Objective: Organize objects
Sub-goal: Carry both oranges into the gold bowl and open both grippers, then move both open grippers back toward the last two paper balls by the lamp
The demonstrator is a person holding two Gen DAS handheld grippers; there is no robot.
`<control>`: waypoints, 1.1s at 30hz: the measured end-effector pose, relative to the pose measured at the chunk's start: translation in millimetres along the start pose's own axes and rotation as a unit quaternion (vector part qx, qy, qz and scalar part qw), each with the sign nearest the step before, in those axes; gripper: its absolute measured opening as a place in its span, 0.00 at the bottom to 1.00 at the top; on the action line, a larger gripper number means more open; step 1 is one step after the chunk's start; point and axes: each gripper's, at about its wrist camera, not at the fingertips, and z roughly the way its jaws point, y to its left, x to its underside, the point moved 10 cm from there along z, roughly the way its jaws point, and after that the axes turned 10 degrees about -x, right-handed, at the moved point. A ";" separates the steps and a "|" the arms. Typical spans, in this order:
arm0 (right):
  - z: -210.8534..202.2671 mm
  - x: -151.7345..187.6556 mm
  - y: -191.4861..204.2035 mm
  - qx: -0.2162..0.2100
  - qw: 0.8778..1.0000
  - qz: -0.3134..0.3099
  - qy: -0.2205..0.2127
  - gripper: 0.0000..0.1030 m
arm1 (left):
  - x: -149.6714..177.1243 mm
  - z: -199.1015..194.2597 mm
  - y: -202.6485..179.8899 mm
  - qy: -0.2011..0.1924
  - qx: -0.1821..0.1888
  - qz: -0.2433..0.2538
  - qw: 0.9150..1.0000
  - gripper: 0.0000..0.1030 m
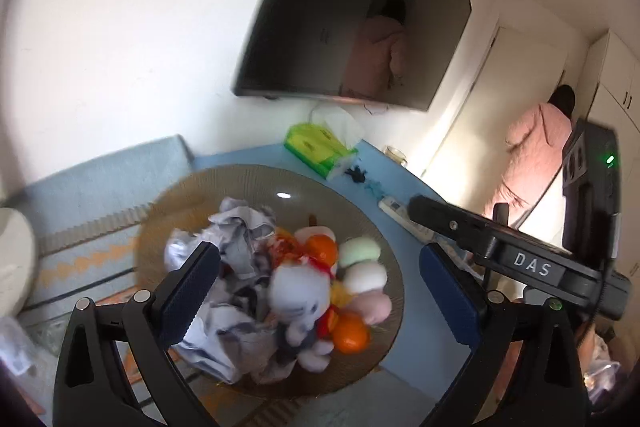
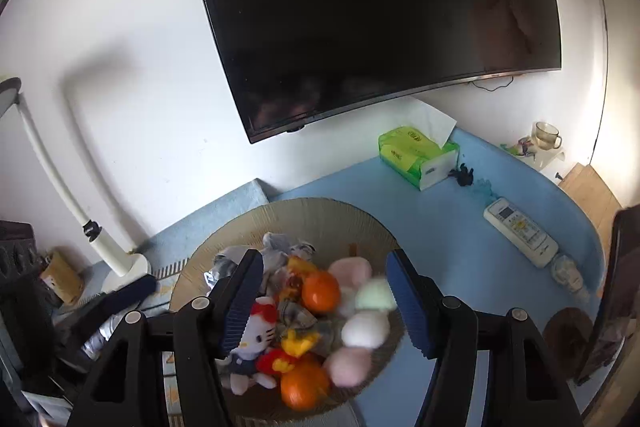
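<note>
Both tools gaping, gripping nothing: I see left tool [image 1: 320,291] and right tool [image 2: 324,299] hovering over the bowl [image 2: 320,215]. Bowl sits on the blue worktop [image 2: 460,247], piled with oranges [image 2: 320,290], plush toys [image 2: 252,331] and crumpled cloth [image 1: 236,231]. Tissue box [image 2: 416,155] and remote [image 2: 520,231] lie beyond, under a wall TV [image 2: 360,7]. White lamp [image 2: 60,183] at left.

"DAS" on right gripper [image 1: 532,264] body.
</note>
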 end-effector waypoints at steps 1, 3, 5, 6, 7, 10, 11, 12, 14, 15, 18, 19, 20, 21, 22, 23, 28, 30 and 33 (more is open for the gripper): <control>-3.4 4.0 1.6 -0.002 1.000 0.002 0.002 0.61 | 0.1 -10.1 3.1 -0.008 -0.007 -0.001 1.000 0.97; -8.9 10.9 9.4 -0.020 1.000 0.012 0.006 0.61 | 0.5 -38.8 15.4 -0.024 -0.016 -0.012 1.000 0.97; -17.7 16.9 32.3 -0.053 0.998 0.016 0.006 0.61 | 0.4 -66.9 27.3 -0.037 -0.030 -0.025 0.999 0.97; -21.8 18.8 44.7 -0.068 0.998 0.013 0.006 0.61 | 0.6 -84.4 32.6 -0.046 -0.043 -0.029 0.998 0.97; -27.1 21.8 62.9 -0.084 0.996 0.005 0.008 0.61 | 0.8 -100.5 37.9 -0.054 -0.057 -0.030 0.996 0.97; -42.5 35.6 120.4 -0.119 0.992 -0.033 0.014 0.61 | 6.6 -150.7 52.7 -0.082 -0.104 -0.016 0.991 0.97; -46.4 45.3 139.4 -0.126 0.991 -0.042 0.014 0.62 | 14.7 -166.2 64.0 -0.085 -0.134 -0.009 0.987 0.97; -46.7 57.0 153.1 -0.130 0.990 -0.045 0.017 0.65 | 29.8 -180.0 80.0 -0.084 -0.174 -0.001 0.981 0.97; -35.8 103.9 182.5 -0.131 0.989 -0.052 0.036 0.69 | 79.9 -194.4 119.6 -0.063 -0.251 0.000 0.966 0.99; -28.0 125.3 192.0 -0.128 0.989 -0.059 0.044 0.68 | 101.4 -194.1 138.6 -0.045 -0.277 -0.007 0.960 0.99; 9.6 185.2 214.3 -0.085 0.987 -0.110 0.074 0.66 | 169.4 -186.5 191.4 0.022 -0.297 -0.044 0.954 0.93; 20.9 196.2 215.2 -0.053 0.987 -0.125 0.082 0.65 | 184.0 -187.9 207.4 0.029 -0.301 -0.061 0.951 0.90; 28.3 202.4 214.7 -0.042 0.988 -0.121 0.089 0.65 | 193.2 -191.4 222.5 0.027 -0.311 -0.078 0.947 0.90; 33.9 207.8 216.1 -0.055 0.988 -0.101 0.099 0.65 | 196.3 -197.3 233.5 0.026 -0.318 -0.092 0.943 0.90; 39.7 212.1 217.1 -0.077 0.988 -0.079 0.107 0.65 | 200.0 -198.3 242.9 0.027 -0.326 -0.106 0.939 0.90; 43.9 214.0 216.4 -0.084 0.988 -0.069 0.108 0.65 | 202.6 -198.1 249.6 0.031 -0.328 -0.123 0.936 0.90; 63.8 232.0 207.6 -0.039 0.987 -0.096 0.126 0.65 | 206.4 -199.9 255.9 0.025 -0.353 -0.134 0.926 0.92; 62.0 227.7 208.1 -0.033 0.988 -0.101 0.112 0.68 | 209.8 -196.1 254.3 0.041 -0.361 -0.127 0.923 0.92; 66.9 232.0 211.0 -0.030 0.985 -0.111 0.127 0.68 | 216.3 -193.4 259.1 0.058 -0.372 -0.132 0.917 0.92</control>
